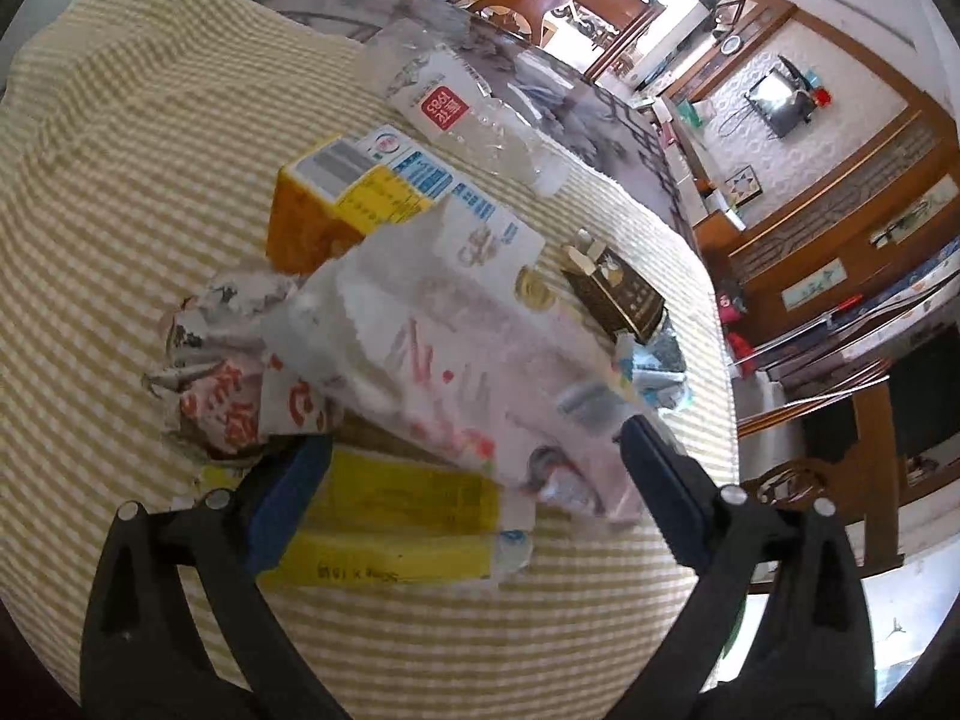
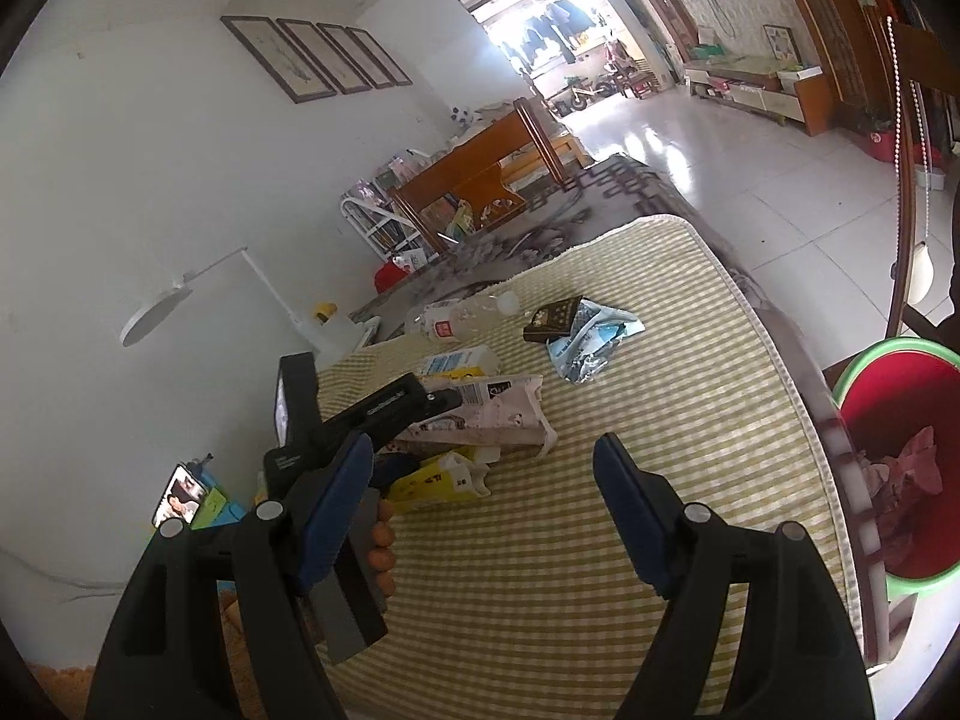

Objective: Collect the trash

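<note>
A pile of trash lies on the yellow checked cloth. It holds a white and pink wrapper, a crumpled red-printed paper, a yellow packet and an orange carton. My left gripper is open low over the pile, with the wrapper's near end and the yellow packet between its fingers; the pads do not press on them. Farther off lie a clear bottle, a dark small box and a foil wrapper. My right gripper stands open and empty above the cloth, near the left gripper.
A red bin with a green rim stands off the table's right edge, with pink scraps inside. A person's fingertips hold the left gripper's handle. A wooden chair stands beyond the table. Bare cloth lies in front of the right gripper.
</note>
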A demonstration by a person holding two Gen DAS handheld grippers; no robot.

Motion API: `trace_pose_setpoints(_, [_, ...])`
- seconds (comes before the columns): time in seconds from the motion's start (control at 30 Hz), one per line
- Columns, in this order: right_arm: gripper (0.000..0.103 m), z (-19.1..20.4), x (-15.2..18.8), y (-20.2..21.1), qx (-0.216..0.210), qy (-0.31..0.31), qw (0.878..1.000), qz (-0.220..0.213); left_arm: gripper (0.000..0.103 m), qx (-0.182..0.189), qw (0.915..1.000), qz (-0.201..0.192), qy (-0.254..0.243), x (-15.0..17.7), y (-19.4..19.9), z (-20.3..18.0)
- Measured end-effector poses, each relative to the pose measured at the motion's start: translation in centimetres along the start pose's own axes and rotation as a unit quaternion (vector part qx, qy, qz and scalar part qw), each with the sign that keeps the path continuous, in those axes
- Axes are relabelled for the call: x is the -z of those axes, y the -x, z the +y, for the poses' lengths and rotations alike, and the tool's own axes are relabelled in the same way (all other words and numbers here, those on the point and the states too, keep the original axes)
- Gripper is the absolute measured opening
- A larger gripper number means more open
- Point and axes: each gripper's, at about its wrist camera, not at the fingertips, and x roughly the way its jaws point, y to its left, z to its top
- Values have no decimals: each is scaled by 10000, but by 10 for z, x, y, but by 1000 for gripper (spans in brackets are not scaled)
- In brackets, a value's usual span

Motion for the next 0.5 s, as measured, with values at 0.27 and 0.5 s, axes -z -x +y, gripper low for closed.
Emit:
trace_pose_setpoints(0.27, [74,0,1,1,9,-29,10000,-4,32,626,9980,-57,73,-3,16,21])
trace_pose_setpoints(0.5, [74,3,0,-3,153,15,9999,58,20,1400,9901,-97,-62,2,65,28])
